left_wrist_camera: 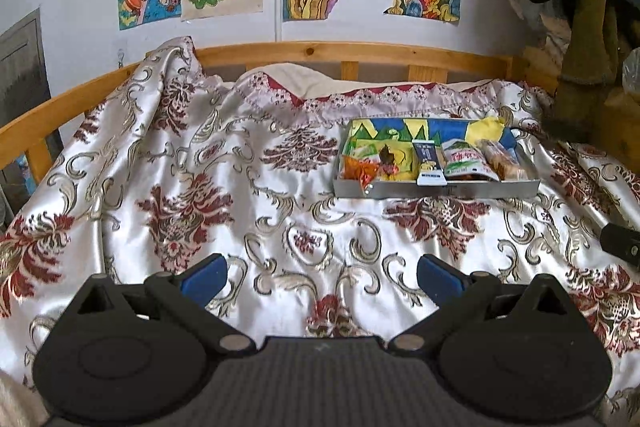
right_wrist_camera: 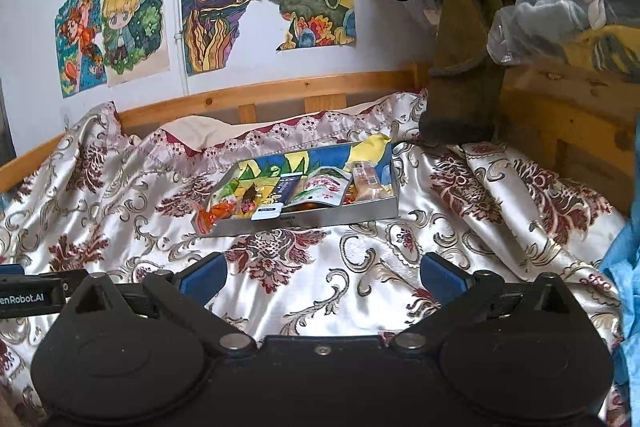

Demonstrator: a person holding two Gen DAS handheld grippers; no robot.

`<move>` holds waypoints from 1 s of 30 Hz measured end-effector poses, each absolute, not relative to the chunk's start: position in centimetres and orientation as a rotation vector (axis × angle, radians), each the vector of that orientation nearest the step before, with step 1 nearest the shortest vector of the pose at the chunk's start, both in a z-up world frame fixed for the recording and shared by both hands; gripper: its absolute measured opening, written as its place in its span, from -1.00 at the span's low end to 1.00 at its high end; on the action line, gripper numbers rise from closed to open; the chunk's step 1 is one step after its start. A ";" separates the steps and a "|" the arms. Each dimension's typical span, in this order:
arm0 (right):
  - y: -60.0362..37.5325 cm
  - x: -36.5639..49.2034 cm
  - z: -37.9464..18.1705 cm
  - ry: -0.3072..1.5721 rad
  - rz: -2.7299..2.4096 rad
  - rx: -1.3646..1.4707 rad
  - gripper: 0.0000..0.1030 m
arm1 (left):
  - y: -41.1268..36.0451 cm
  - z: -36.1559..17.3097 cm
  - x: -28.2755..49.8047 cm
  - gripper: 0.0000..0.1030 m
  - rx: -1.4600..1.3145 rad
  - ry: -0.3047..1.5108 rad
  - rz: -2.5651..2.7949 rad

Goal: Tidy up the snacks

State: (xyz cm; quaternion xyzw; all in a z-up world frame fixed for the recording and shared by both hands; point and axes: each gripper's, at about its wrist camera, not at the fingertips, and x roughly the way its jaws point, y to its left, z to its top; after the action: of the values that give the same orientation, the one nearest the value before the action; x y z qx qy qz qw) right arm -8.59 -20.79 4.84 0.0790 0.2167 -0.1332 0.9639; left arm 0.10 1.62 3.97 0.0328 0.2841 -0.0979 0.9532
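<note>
A shallow grey tray [left_wrist_camera: 452, 190] with a colourful painted bottom lies on the bedspread, right of centre. It holds several snack packs: an orange pack [left_wrist_camera: 358, 169], a yellow pack [left_wrist_camera: 390, 157], a dark blue and white pack [left_wrist_camera: 428, 163], a green and white pouch [left_wrist_camera: 466, 163] and a wrapped pastry [left_wrist_camera: 502, 159]. The tray also shows in the right wrist view [right_wrist_camera: 320, 219]. My left gripper [left_wrist_camera: 322, 279] is open and empty, well short of the tray. My right gripper [right_wrist_camera: 324, 277] is open and empty, just in front of the tray.
A patterned satin bedspread [left_wrist_camera: 192, 187] covers the bed, with folds at the left and right. A wooden bed rail [left_wrist_camera: 320, 51] runs behind. Hanging clothes and a brown garment [right_wrist_camera: 464, 67] crowd the right side. The other gripper's body [right_wrist_camera: 28, 293] shows at left.
</note>
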 end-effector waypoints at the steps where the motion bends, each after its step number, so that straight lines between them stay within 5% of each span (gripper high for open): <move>1: -20.7 -8.8 4.8 0.439 -0.269 0.162 0.99 | 1.7 3.9 0.0 0.99 0.067 0.582 -0.197; 30: -19.5 -8.3 3.7 0.511 -0.272 0.100 0.99 | 2.5 3.4 0.8 0.99 0.044 0.617 -0.161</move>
State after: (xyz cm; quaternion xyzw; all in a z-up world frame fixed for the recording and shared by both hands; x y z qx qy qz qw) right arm -8.33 -19.50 3.73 0.0494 0.2518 -0.1340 0.9572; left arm 0.81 2.49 3.44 0.0214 0.3031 -0.0794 0.9494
